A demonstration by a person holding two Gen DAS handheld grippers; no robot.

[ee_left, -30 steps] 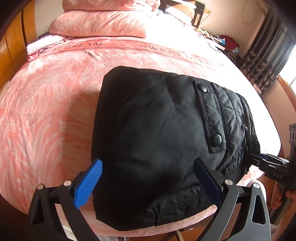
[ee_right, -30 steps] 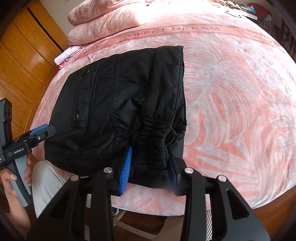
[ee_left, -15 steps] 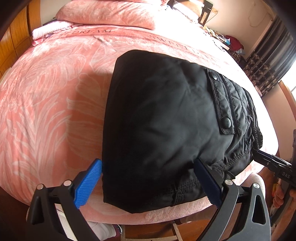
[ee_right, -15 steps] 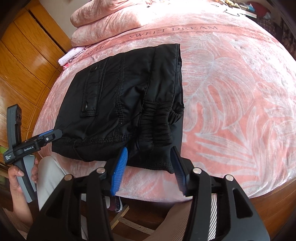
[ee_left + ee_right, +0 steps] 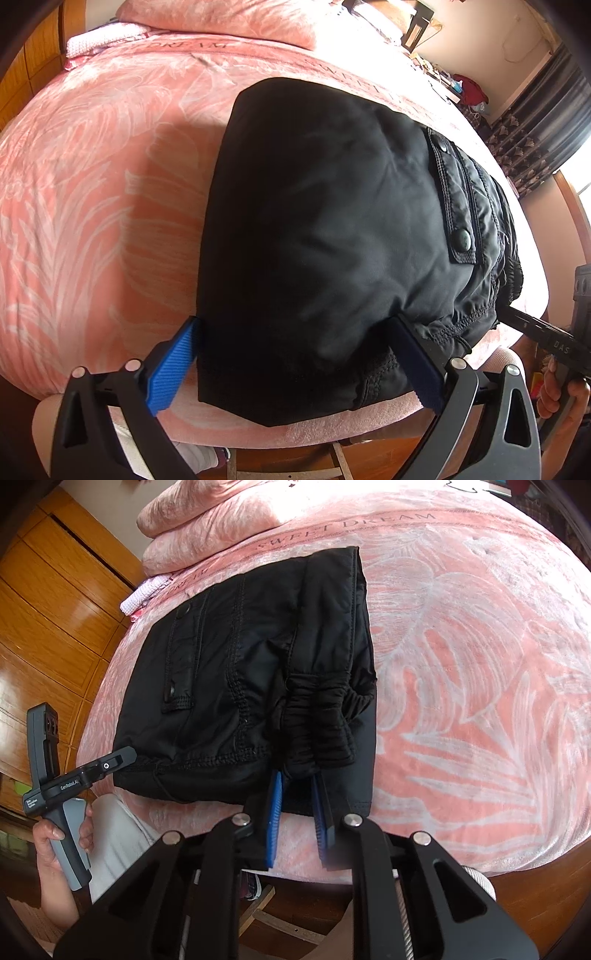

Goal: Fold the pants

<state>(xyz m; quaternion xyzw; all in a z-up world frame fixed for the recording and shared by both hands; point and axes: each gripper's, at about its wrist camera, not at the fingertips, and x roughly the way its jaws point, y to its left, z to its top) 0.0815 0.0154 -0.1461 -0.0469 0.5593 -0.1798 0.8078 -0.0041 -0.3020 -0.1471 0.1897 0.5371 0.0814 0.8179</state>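
Pink bed (image 5: 480, 664), wooden wardrobe (image 5: 55, 609)

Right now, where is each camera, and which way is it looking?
Left wrist: on the left gripper at the bed's edge, looking across the pants toward the pillows; its open fingers show.
Right wrist: on the right gripper, same edge, looking at the pants' elastic end; its fingers pinch there.
Both share the pants, bed, and each other's gripper.

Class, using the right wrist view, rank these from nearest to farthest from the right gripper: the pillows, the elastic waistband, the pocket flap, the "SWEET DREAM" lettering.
1. Waistband: bunched just ahead of the right gripper.
2. Pocket flap: farther back, to the left.
3. Lettering: beyond the pants.
4. Pillows: top left; too close to the lettering to rank firmly.
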